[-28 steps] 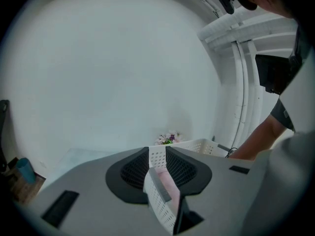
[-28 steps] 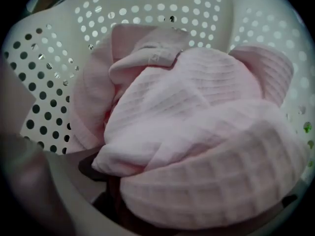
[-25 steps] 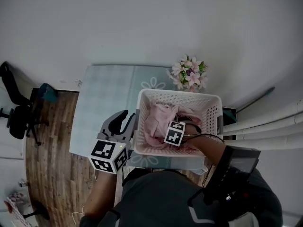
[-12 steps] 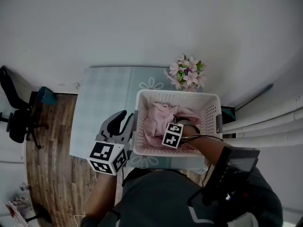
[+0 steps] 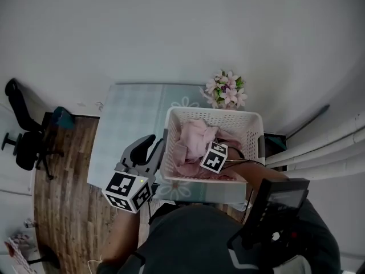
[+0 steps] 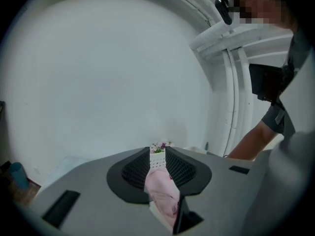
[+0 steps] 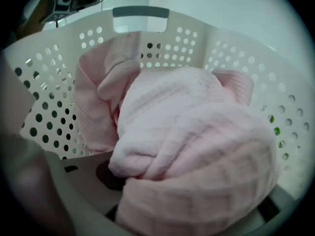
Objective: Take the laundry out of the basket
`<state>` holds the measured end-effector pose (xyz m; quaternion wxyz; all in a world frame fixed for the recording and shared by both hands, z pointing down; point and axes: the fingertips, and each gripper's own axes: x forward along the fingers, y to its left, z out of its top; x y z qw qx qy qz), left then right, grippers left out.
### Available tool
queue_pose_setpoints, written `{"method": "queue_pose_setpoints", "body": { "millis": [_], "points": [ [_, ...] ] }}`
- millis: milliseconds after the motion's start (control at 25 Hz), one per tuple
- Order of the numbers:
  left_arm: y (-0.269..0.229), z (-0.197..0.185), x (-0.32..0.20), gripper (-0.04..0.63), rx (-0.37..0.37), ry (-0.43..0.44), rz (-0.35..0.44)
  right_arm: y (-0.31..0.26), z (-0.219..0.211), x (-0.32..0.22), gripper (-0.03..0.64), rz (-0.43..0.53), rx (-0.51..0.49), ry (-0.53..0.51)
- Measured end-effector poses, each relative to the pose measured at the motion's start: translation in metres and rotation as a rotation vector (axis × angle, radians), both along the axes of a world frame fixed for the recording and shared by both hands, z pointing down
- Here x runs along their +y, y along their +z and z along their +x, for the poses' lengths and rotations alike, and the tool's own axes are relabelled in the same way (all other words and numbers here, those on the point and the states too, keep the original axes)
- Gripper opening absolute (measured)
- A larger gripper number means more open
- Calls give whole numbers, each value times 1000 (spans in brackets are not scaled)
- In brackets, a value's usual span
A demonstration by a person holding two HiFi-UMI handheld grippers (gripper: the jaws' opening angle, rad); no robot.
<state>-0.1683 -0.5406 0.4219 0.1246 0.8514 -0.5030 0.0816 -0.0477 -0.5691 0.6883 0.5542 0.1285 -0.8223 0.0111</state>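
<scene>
right tongs (image 5: 199,149) had just closed on the bunched pink cloth (image 7: 197,132) in the laundry basket (image 5: 254,131), left tongs (image 5: 146,147) sat apart, empty; shallow pinch could slip or drag the basket.

Basket (image 5: 228,119): white plastic, rectangular, walls perforated with round holes, grey handle at one short end. It stands upright on the right part of the desk (image 5: 128,119).
Laundry (image 5: 193,137): pale pink waffle-textured cloth, crumpled in a heap inside the basket, one fold lying against a side wall.
</scene>
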Motion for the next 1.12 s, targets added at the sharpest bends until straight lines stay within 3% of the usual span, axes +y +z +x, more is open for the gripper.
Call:
{"method": "queue_pose_setpoints", "body": {
  "millis": [200,440,1120],
  "points": [
    [-11,9,21,101,-3,-13,32,-38,0,0,268,43,-107,25],
    [-29,12,44,11,20,-82,80,-107,3,-2,267,95,-292,92],
    [-85,13,137,11,19,-294,221,-328,37,29,267,300,-798,124]
  ]
}}
